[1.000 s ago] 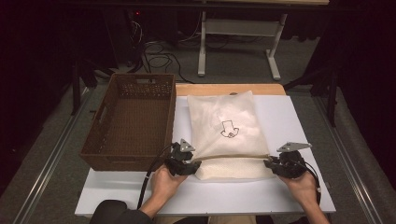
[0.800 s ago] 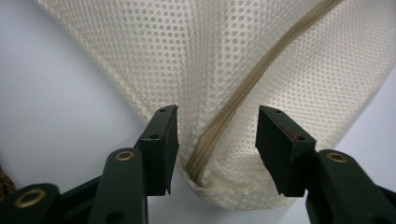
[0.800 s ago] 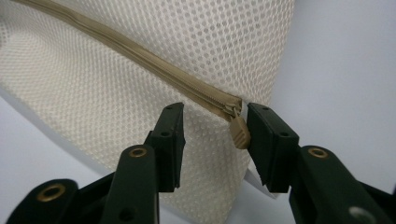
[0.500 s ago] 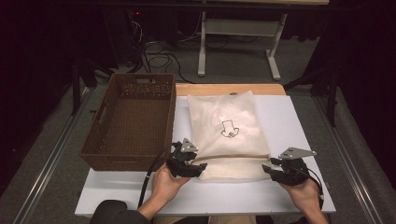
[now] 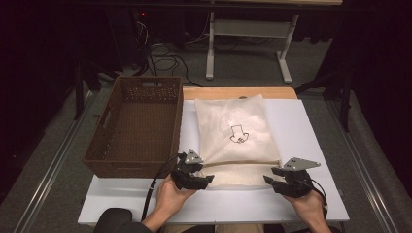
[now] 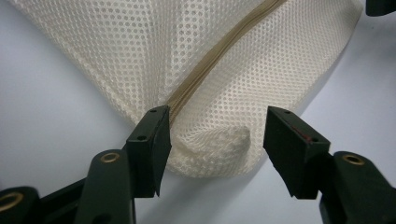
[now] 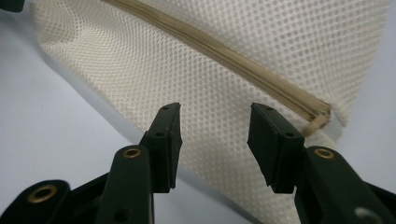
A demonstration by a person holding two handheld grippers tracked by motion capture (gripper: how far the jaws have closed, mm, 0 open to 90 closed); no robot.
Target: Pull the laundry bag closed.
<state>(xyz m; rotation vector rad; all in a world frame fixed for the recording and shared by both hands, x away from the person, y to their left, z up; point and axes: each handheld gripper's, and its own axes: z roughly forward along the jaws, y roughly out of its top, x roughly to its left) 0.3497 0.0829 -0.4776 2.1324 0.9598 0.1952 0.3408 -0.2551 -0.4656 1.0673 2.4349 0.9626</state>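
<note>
A cream mesh bag (image 5: 233, 121) with a small black drawing lies flat on the white table (image 5: 316, 145). A tan zipper (image 5: 243, 162) crosses its near end. My left gripper (image 5: 206, 177) stands at the bag's near left corner. In the left gripper view the jaws (image 6: 215, 116) are apart around that folded corner of the bag (image 6: 196, 46), not pressing it, and have just been opening. My right gripper (image 5: 271, 175) is at the near right corner. Its jaws (image 7: 215, 109) stand wide over the mesh (image 7: 233, 70) below the zipper (image 7: 224, 51) and have also just been opening.
An empty brown woven basket (image 5: 131, 170) stands at the left, touching the table's left part beside the bag. A wooden strip (image 5: 233, 92) runs along the table's far edge. Bare white table lies to the right of the bag and along the near edge.
Both grippers' jaws stand wider than before. The right hand has shifted slightly toward the near edge. The bag's near end now lies flat on the table.
</note>
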